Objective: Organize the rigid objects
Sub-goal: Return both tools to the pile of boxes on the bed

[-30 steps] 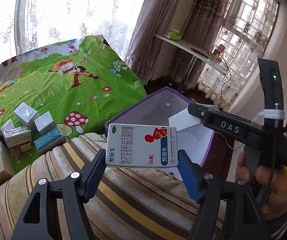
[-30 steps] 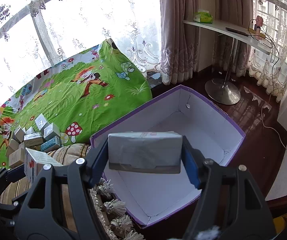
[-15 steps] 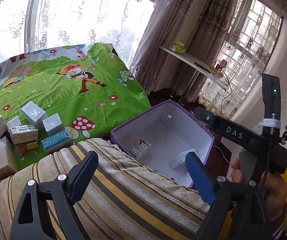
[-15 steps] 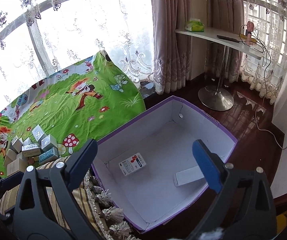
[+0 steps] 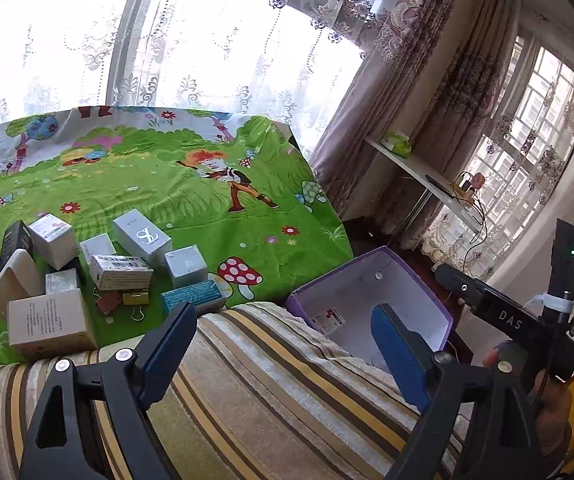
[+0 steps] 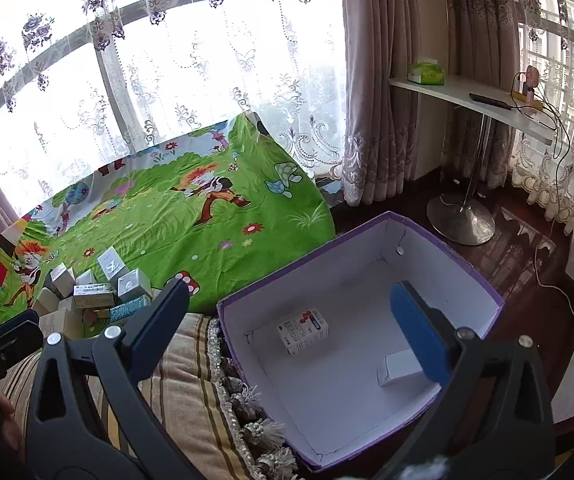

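Left gripper [image 5: 283, 344] is spread wide with nothing between its pads, above a striped cushion [image 5: 279, 392]. Its view shows small boxes [image 5: 99, 264] clustered on the green mat [image 5: 207, 208]. Right gripper [image 6: 287, 332], its jaws just opened wide and empty, hangs over the purple-rimmed box [image 6: 439, 240]. Only this view shows both the printed medicine box [image 6: 303, 330] and a plain white box [image 6: 401, 366] on its floor.

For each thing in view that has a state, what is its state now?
left gripper: open, nothing between the pads.
right gripper: open, nothing between the pads.
purple box: open on top, two cartons inside.
red-and-white carton: lying flat in the box.
plain white carton: lying flat in the box.
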Demonstrator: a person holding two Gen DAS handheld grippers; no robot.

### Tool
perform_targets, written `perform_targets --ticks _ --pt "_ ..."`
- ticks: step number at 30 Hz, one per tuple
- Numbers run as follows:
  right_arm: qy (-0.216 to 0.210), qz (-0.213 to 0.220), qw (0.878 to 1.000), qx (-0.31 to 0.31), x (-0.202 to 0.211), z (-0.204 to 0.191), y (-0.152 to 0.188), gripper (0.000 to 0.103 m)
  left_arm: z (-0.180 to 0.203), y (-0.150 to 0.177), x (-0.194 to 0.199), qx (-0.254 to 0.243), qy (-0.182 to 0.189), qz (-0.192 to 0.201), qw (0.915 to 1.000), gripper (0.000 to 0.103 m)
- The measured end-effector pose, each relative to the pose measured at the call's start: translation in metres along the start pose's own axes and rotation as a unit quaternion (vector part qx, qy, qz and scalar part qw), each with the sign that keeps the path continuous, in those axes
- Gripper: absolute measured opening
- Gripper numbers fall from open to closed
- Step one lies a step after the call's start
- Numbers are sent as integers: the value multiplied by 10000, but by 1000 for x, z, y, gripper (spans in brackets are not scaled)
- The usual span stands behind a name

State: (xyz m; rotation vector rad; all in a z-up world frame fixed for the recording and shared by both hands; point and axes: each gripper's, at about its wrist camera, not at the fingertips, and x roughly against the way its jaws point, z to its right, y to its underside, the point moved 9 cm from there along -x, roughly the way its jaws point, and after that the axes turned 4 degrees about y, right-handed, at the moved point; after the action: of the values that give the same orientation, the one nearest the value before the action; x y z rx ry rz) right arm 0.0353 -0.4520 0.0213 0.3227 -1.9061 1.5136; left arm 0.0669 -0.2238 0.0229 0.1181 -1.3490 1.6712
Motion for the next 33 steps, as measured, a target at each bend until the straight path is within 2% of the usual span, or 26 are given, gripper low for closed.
perform_targets --ticks 7,14,18,20,25,29,33 --pt "-451 -171 9982 352 -1 -34 13 101 -66 -5 23 644 -525 153 9964 90" --pt "-659 -266 9955 629 -2 -58 21 101 -126 0 45 1341 -957 236 9861 90" --pt "-709 -355 9942 729 -5 -67 25 101 -152 4 52 1583 -1241 197 9794 90" --pt "-735 -398 9935 779 -6 -72 27 101 -165 6 53 1718 -1398 118 9751 91" --pt "-818 -521 9913 890 -11 -84 32 101 -193 13 49 1969 -1697 -154 9655 103" --pt "-860 -627 9895 982 -16 -95 37 101 -207 17 36 2124 -1745 -482 9603 103" --pt "-900 -664 9876 1099 -17 -104 40 101 -211 21 18 2075 -1827 -870 9571 103"
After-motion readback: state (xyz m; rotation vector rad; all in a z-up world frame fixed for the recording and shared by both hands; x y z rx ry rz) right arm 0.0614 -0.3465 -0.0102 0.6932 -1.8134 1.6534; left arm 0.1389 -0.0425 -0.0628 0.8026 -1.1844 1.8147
